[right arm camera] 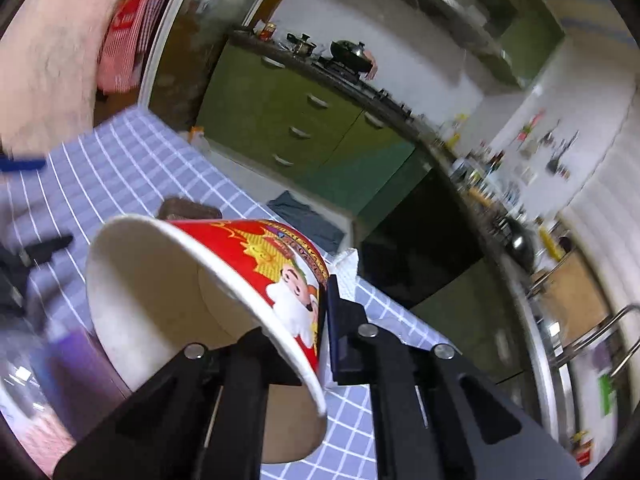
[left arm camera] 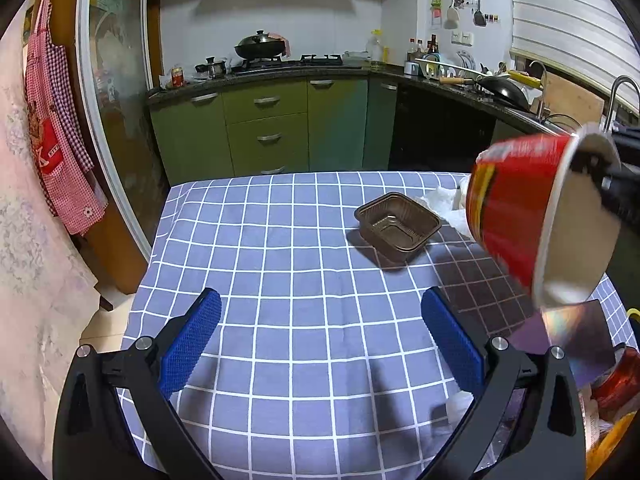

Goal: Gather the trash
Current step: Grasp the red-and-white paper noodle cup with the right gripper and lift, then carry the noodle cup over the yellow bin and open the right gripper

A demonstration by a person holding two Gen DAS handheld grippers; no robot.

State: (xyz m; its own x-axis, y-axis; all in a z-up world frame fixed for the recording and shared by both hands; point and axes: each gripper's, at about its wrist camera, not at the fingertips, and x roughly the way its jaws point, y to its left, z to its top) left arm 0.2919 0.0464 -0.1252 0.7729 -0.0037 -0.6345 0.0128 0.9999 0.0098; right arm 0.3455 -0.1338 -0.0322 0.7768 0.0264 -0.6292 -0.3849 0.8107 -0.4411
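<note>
A red paper noodle cup (right arm camera: 256, 276) with a white inside hangs tilted above the table, its wall pinched between the two fingers of my right gripper (right arm camera: 320, 316), one inside the cup and one outside. The same red cup (left arm camera: 532, 216) appears at the right of the left wrist view, held in the air by a black finger (left arm camera: 616, 188). My left gripper (left arm camera: 320, 316) stands open over the checked tablecloth (left arm camera: 288, 264), nothing between its blue pads (left arm camera: 188, 344). A brown plastic tray (left arm camera: 398, 224) sits empty on the cloth beyond it. Crumpled white tissue (left arm camera: 444, 204) lies behind the tray.
A bag of collected rubbish (left arm camera: 600, 380) with shiny foil and red wrappers sits at the table's right front corner. Green kitchen cabinets (left arm camera: 268, 128) and a counter with pans stand beyond the table's far edge. A glass door (left arm camera: 116, 92) and a hanging apron are at the left.
</note>
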